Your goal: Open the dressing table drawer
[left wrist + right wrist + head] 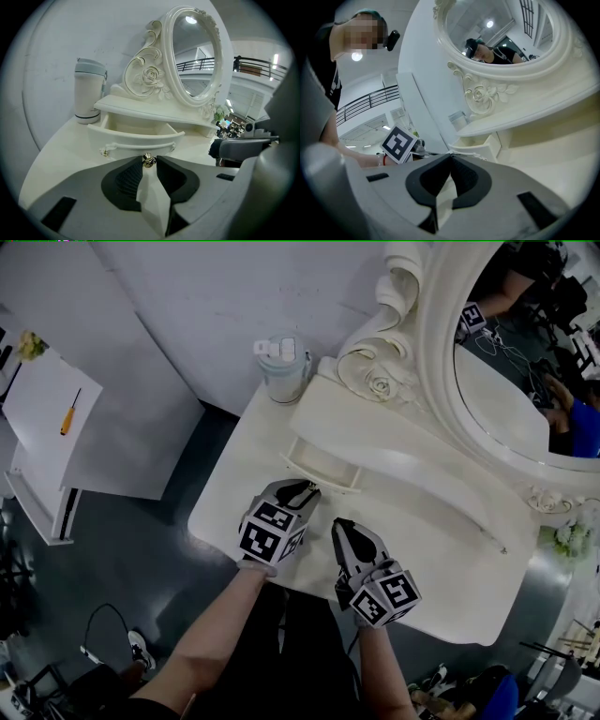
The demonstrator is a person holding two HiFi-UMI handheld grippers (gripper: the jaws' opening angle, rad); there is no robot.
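Observation:
The cream dressing table point(225, 507) has a small drawer point(323, 465) under its raised shelf, and the drawer stands pulled out, its inside showing. In the left gripper view the curved drawer front point(136, 138) carries a small gold knob point(148, 160). My left gripper point(149, 162) is shut on that knob, which sits between the two dark jaw tips; it reaches the drawer front from the table's near edge point(306, 493). My right gripper point(339, 527) hovers just right of it over the tabletop, with its jaws shut and nothing between them point(451, 157).
An oval mirror point(525, 352) in a carved frame rises behind the shelf. A pale lidded tumbler point(283, 367) stands at the table's back left corner. White flowers point(567, 540) sit at the far right. A white side table point(103, 427) with a screwdriver point(70, 412) is on the left.

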